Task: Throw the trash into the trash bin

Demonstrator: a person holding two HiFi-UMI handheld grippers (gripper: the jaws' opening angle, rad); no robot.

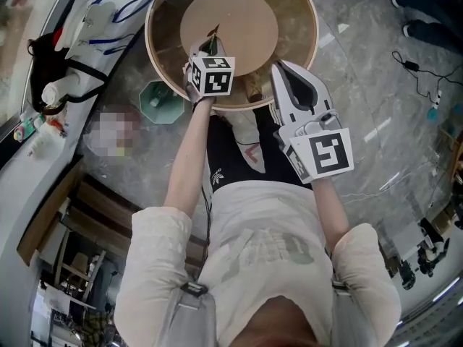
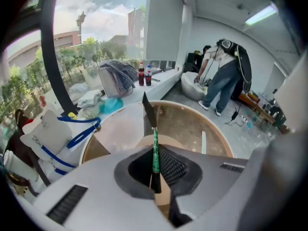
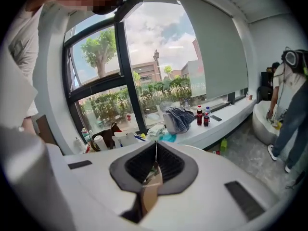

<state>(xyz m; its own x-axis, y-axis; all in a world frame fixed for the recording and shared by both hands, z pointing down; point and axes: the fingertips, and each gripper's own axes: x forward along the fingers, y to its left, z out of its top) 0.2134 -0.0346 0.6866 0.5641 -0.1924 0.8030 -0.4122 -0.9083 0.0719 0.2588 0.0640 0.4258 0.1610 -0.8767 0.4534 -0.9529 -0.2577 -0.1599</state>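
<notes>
Jaws of the left gripper (image 2: 154, 174) are clenched on a thin green wrapper (image 2: 149, 110), which stands upright from them. The right gripper (image 3: 155, 161) beside it is clenched too. Both hang over the near edge of the round wooden basin (image 1: 293, 13).

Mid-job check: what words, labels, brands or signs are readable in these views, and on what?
No text reads clearly.
Green wrapper: print too small to read.
Black shorts: white trefoil logo, lettering beneath unreadable.
Marker cubes: square patterns, no words.
Two bottles: labels too blurred.
</notes>
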